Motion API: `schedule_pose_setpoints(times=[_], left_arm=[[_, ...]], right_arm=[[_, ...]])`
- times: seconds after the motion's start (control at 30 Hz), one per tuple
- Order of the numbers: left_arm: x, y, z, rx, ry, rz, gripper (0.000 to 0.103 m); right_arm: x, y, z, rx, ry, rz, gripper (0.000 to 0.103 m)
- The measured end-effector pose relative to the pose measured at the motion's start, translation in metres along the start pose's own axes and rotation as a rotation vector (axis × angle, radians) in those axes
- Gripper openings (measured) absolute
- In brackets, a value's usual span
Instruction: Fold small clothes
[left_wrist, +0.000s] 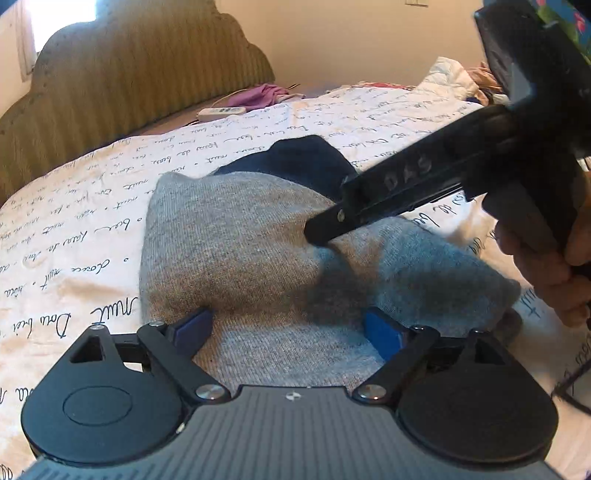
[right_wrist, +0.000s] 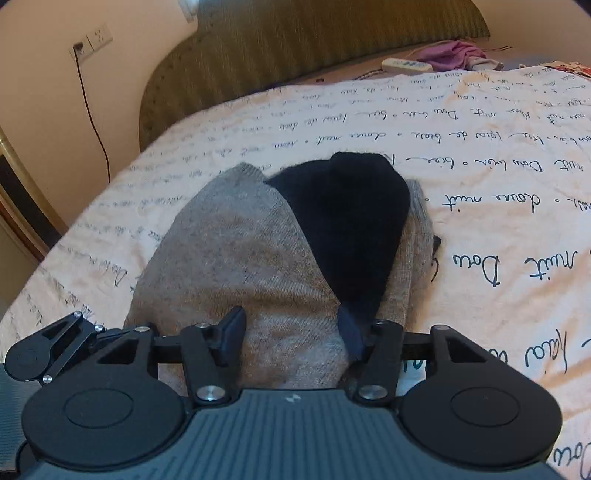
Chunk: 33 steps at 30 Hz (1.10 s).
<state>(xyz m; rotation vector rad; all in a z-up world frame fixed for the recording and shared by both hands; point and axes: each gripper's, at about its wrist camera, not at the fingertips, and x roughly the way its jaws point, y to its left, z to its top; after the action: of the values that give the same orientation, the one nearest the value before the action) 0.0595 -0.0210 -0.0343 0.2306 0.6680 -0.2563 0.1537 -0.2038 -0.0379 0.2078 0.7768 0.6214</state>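
Observation:
A small grey knit garment (left_wrist: 240, 236) with a dark navy part (left_wrist: 303, 158) lies bunched on the bed. My left gripper (left_wrist: 288, 328) is open, its blue pads (left_wrist: 192, 326) resting on the grey cloth at its near edge. My right gripper (right_wrist: 291, 330) is open too, its fingers (right_wrist: 232, 328) set on either side of a raised fold of the grey garment (right_wrist: 236, 251), next to the navy part (right_wrist: 351, 221). In the left wrist view the right gripper (left_wrist: 317, 236) comes in from the right and presses its tips into the cloth.
The bedsheet (left_wrist: 74, 229) is cream with handwritten script. A padded olive headboard (left_wrist: 129, 66) stands behind. A white power strip (left_wrist: 221, 112) and a purple cloth (left_wrist: 262, 94) lie near it. More clothes (left_wrist: 454, 79) are heaped at the far right. A wall socket with a cable (right_wrist: 83, 48) is at left.

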Motion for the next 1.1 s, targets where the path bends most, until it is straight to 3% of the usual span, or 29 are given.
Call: schedule_pose_setpoints(times=[0.1,0.17,0.23,0.3,0.4,0.47,0.67,0.83,0.97,1.03,1.1], left_arm=[[0.001,0.0,-0.001,0.001,-0.002,0.008,0.092],[-0.001,-0.003,-0.005,-0.004,-0.006,0.012,0.092],[0.001,-0.005,-0.005,-0.004,-0.006,0.018,0.093],[0.004,-0.006,-0.003,0.0,-0.004,0.023,0.093],[0.003,-0.007,-0.005,0.003,-0.01,0.023,0.093],[0.0,-0.009,-0.006,0.004,-0.013,0.027,0.093],[0.001,-0.008,-0.007,-0.002,-0.011,0.029,0.094],[0.003,-0.008,-0.006,-0.004,-0.012,0.032,0.095],[0.0,-0.008,-0.008,-0.005,-0.021,0.043,0.097],[-0.008,-0.006,-0.01,-0.021,-0.03,0.075,0.098],[-0.024,0.001,-0.017,-0.057,-0.038,0.102,0.097]], right_arm=[[-0.015,0.004,0.014,0.053,0.002,-0.009,0.055],[-0.031,0.017,0.019,0.005,-0.052,-0.019,0.057],[-0.039,0.028,0.02,-0.017,-0.058,0.029,0.059],[-0.032,0.034,0.016,-0.043,-0.023,0.041,0.061],[0.001,0.019,0.001,-0.045,0.057,-0.039,0.06],[0.002,0.007,-0.007,-0.03,-0.016,-0.017,0.061],[-0.013,0.018,0.005,0.003,0.01,-0.063,0.061],[-0.044,0.035,-0.001,0.003,-0.069,0.041,0.063],[-0.018,0.026,-0.02,-0.008,0.033,-0.007,0.065],[-0.026,0.018,-0.023,0.052,-0.009,0.032,0.065],[-0.045,0.021,-0.021,0.081,-0.039,0.018,0.066]])
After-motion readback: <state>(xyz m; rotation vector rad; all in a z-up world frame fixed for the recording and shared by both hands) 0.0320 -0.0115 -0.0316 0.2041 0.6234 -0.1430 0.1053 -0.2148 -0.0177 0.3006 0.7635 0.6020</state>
